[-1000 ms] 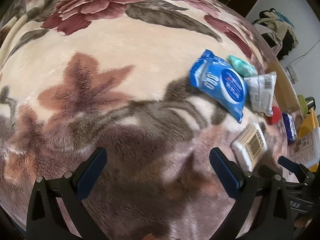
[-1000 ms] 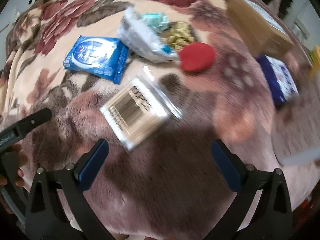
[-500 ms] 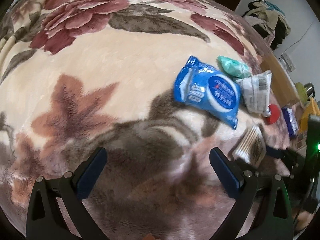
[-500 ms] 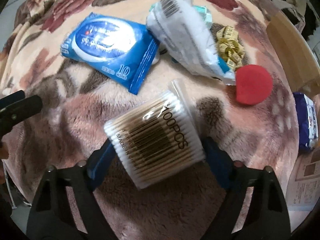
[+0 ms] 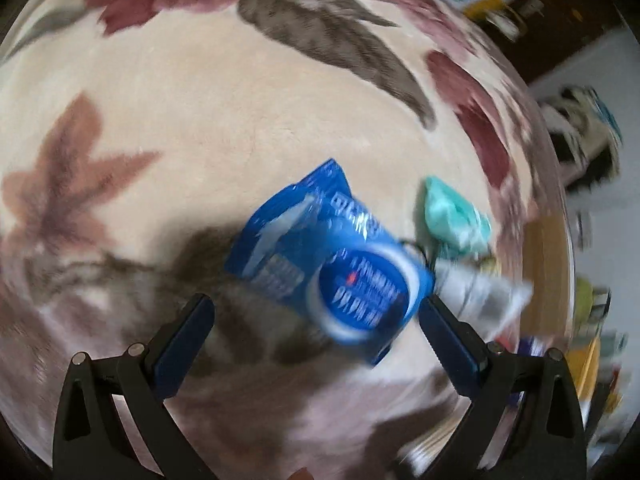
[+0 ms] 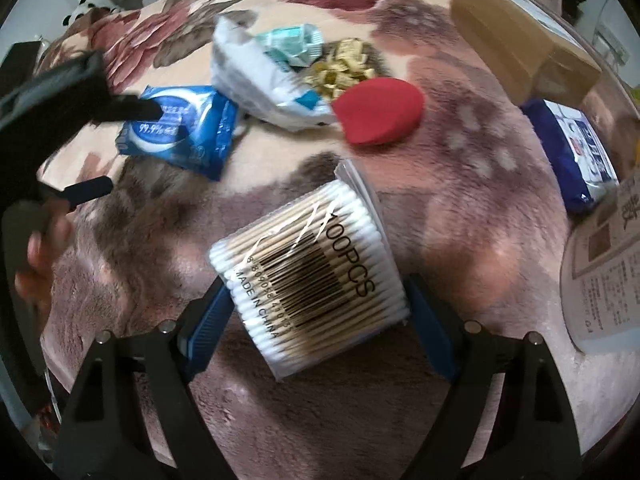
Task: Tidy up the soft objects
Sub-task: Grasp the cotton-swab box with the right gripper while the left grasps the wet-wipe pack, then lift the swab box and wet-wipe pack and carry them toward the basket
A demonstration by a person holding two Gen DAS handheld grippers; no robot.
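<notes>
A clear pack of cotton swabs (image 6: 310, 270) sits between my right gripper's (image 6: 316, 300) blue fingers, which are closed against its two sides. My left gripper (image 5: 316, 312) is open, its jaws spread on either side of a blue wet-wipes pack (image 5: 332, 264) lying on the floral blanket (image 5: 200, 100). The wipes pack also shows in the right wrist view (image 6: 180, 128), with the left gripper (image 6: 116, 148) around its left end. The left wrist view is blurred.
Beyond the wipes lie a teal packet (image 6: 294, 44), a white plastic bag (image 6: 256, 80), a yellow tape measure (image 6: 340, 70) and a red sponge (image 6: 380, 110). A cardboard box (image 6: 520, 44), a dark blue tissue pack (image 6: 572, 152) and a printed sheet (image 6: 608, 264) are at the right.
My left gripper has moved forward to the wipes pack, which now lies between its open jaws. My right gripper has closed on the cotton swab pack and drawn it slightly nearer.
</notes>
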